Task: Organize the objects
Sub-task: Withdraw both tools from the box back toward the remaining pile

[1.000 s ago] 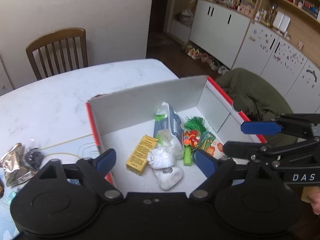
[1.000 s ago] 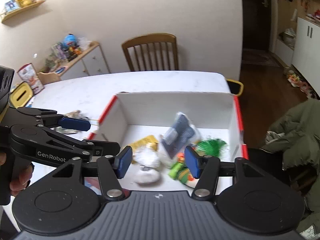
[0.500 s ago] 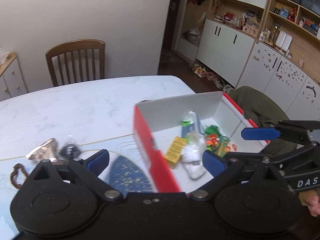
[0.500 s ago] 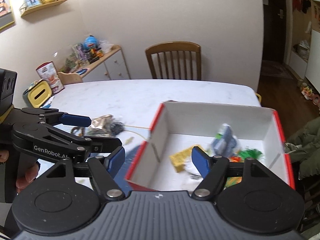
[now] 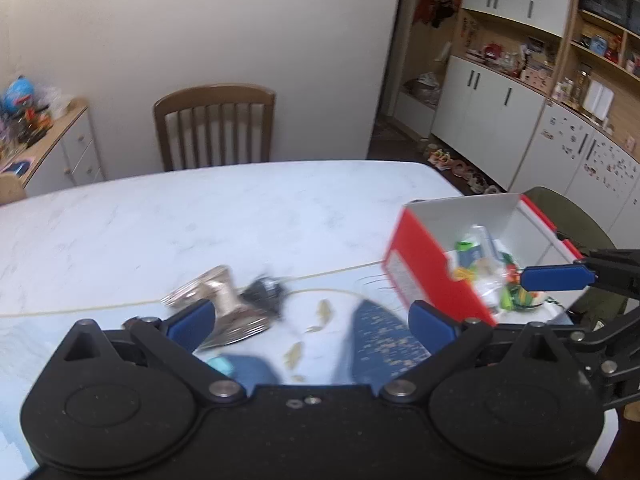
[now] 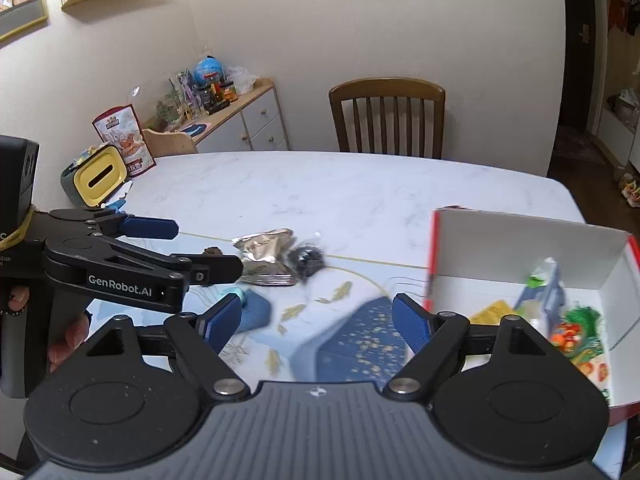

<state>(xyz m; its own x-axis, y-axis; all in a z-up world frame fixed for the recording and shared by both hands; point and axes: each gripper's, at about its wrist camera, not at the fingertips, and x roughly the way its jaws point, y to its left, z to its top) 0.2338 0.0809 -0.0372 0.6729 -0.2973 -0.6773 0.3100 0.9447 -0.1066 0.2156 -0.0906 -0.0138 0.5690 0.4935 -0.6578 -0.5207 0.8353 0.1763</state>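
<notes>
Left gripper point(image 5: 308, 320) and right gripper point(image 6: 316, 318) both spread, empty; risk: crinkly foil packet point(image 6: 266, 256) slipping, nudging adjacent dark bundle point(image 6: 306, 260); red box point(image 6: 528, 312) far right.

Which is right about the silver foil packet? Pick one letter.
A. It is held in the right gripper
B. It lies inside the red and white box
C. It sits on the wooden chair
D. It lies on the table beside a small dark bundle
D: the silver foil packet lies on the table right beside the small dark bundle, outside the red and white box.
</notes>
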